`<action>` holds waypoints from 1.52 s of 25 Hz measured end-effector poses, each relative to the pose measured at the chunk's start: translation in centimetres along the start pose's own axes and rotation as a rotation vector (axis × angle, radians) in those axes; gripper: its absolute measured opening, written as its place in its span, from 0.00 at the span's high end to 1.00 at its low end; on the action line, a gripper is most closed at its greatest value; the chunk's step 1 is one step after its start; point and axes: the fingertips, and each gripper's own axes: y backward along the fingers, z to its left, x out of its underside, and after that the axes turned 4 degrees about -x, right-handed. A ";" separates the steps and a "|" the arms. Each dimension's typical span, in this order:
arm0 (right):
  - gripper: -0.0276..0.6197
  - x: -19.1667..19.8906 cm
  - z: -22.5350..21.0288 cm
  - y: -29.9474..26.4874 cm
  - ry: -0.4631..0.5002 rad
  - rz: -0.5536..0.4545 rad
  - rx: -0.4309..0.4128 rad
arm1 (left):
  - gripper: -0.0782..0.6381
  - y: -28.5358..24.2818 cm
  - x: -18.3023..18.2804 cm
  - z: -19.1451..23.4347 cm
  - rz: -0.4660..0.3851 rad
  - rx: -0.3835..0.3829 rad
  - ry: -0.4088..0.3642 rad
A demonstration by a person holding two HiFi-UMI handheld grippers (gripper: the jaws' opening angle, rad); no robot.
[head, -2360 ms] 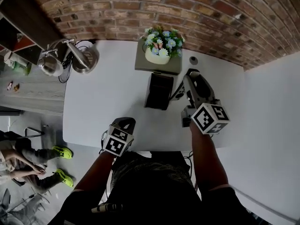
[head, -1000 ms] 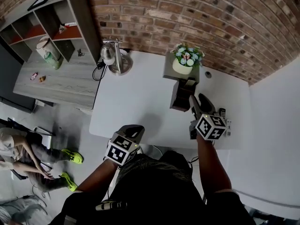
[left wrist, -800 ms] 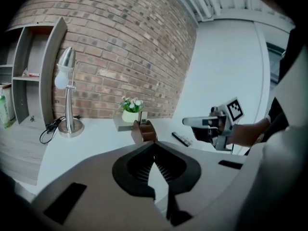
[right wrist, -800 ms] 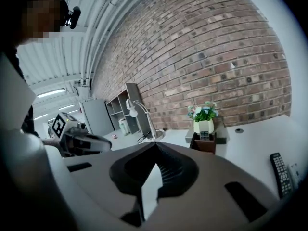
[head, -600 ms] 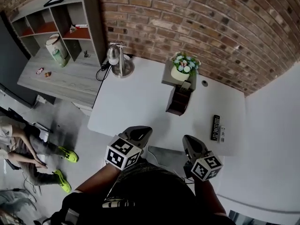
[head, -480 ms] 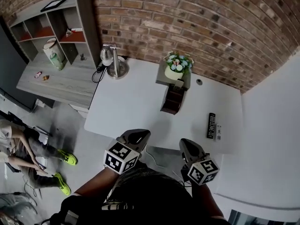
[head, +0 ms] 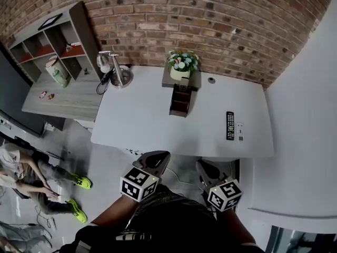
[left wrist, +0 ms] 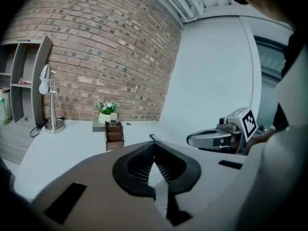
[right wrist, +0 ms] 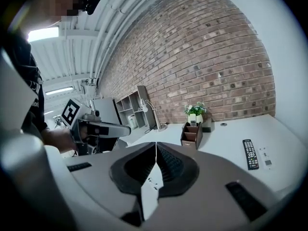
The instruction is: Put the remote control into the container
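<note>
Not started: the remote control (head: 229, 125) lies by the desk's (head: 142, 120) right edge, outside the container (head: 180, 100); your left gripper (left wrist: 154, 146) and right gripper (right wrist: 156, 146) are closed, empty.

The broad white bench (head: 147, 125) is smooth and matt; the red-brown brick wall (head: 210, 20) is rough. The slim black remote control (head: 229, 125) looks like matt plastic, the dark brown compartmented container (head: 180, 100) like wood, the silver desk lamp (head: 122, 79) like polished metal. The low grey cabinet (head: 63, 96) shows dull wood grain.
</note>
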 end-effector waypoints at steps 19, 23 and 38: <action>0.95 2.9 -0.9 2.2 -0.044 0.010 0.049 | 0.88 -0.9 3.8 -1.8 0.087 -0.012 -0.051; 0.95 3.3 -1.3 1.2 -0.055 0.043 0.074 | 0.88 -2.3 4.1 0.3 0.150 -0.047 -0.114; 0.95 6.1 -10.2 -2.6 -0.136 0.148 0.418 | 0.88 -8.6 4.5 5.1 0.372 0.262 -0.370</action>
